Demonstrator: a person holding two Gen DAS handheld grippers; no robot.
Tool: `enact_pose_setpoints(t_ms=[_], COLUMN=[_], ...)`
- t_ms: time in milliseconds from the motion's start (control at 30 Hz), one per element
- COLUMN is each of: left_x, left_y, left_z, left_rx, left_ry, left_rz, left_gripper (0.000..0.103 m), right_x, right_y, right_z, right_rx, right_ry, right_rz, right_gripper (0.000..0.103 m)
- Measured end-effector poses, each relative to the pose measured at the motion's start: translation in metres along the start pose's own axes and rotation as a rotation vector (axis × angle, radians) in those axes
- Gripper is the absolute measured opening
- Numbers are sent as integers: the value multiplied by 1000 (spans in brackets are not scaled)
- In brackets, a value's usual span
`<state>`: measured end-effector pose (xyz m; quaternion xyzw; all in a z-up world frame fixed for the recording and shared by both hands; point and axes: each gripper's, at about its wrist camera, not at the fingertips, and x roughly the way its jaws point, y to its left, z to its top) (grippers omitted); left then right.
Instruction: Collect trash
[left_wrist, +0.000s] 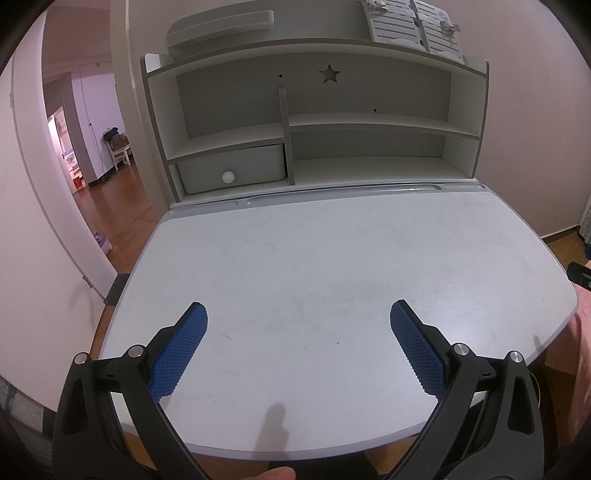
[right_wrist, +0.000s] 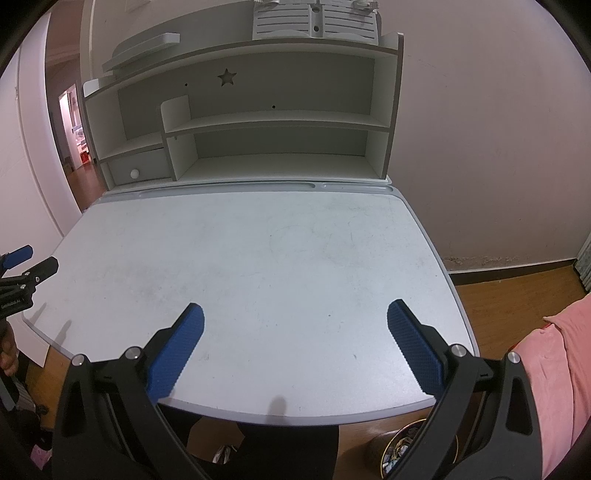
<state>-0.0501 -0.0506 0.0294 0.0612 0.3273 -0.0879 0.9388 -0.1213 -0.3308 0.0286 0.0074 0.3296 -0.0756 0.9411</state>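
Both the left gripper (left_wrist: 298, 334) and right gripper (right_wrist: 295, 334) hover with jaws spread wide, holding nothing. No trash shows on the desk top (left_wrist: 332, 258); a bin (right_wrist: 400, 448) with scraps sits at 5 o'clock below the edge, so handling cannot be judged.

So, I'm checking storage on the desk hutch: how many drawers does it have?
1: a drawer with a round white knob, in the hutch's lower left compartment. The other compartments are open shelves.
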Motion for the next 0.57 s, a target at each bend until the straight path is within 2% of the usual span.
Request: enact_pose_setpoints(t_ms=[267,567], left_x=[-3,1], left_y=[-2,1], left_z=[0,3], left_rx=[18,1], left_ry=[-18,10], left_rz=[14,7], left_gripper=[96,96], right_x=[0,0], right_y=[-1,-1], right_z=[-1,-2], right_rx=[-6,-9], right_ry=[3,2], right_rz=[4,5], right_gripper=[96,96])
